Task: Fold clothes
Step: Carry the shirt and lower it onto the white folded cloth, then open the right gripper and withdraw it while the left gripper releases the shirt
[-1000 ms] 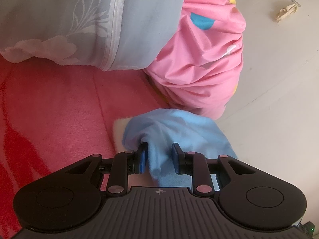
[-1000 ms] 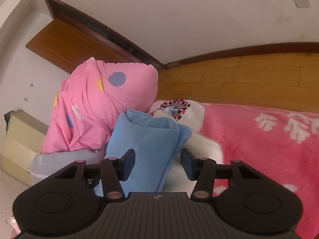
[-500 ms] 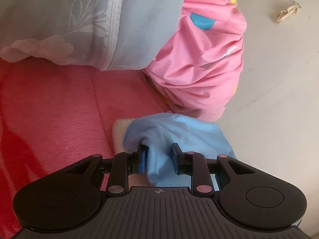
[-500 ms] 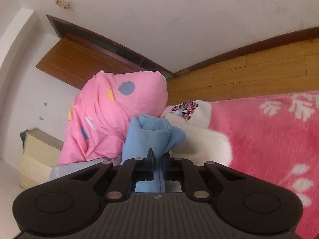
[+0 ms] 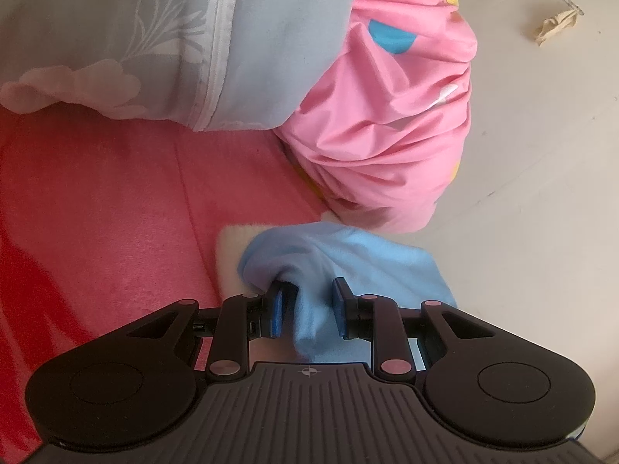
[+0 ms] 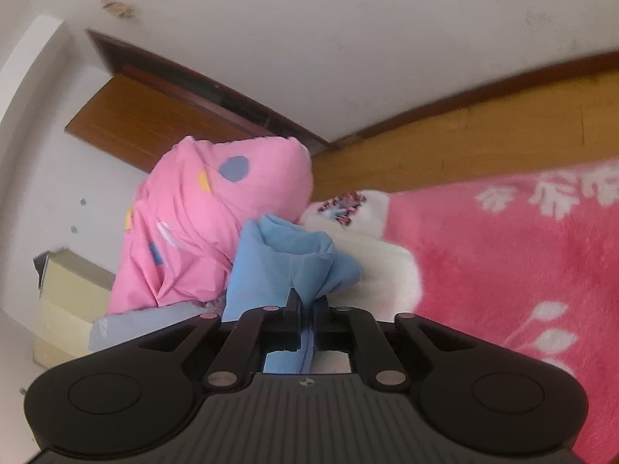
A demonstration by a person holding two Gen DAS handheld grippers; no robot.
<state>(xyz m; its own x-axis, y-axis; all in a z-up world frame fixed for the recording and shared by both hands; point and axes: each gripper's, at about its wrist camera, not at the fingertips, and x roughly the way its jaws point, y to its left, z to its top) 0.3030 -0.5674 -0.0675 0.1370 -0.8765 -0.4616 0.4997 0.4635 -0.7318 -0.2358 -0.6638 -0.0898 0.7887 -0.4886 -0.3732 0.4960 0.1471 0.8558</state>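
A light blue garment [image 5: 359, 255] lies bunched on the bed's fluffy blanket, next to a pink bundle. In the left wrist view my left gripper [image 5: 311, 305] is shut on a thick fold of it, with the cloth draped over the left finger [image 5: 280, 305]. From the other side, the right wrist view shows the same blue garment [image 6: 271, 266] gathered into a ridge. My right gripper [image 6: 307, 309] is shut on it, jaws almost together with only thin cloth between them.
A pink patterned bedding bundle [image 5: 387, 116] [image 6: 201, 232] stands right behind the garment, with a grey-blue pillow [image 5: 154, 38] beside it. The red-pink blanket [image 5: 96, 212] [image 6: 503, 270] covers the bed. Beyond are a wooden floor [image 6: 464, 135], a door [image 6: 135, 123] and a cream cabinet [image 6: 65, 301].
My right gripper went from wide open around the blue garment to shut on its fold, moving in a little and rolling slightly. The left gripper kept its hold and stayed put.
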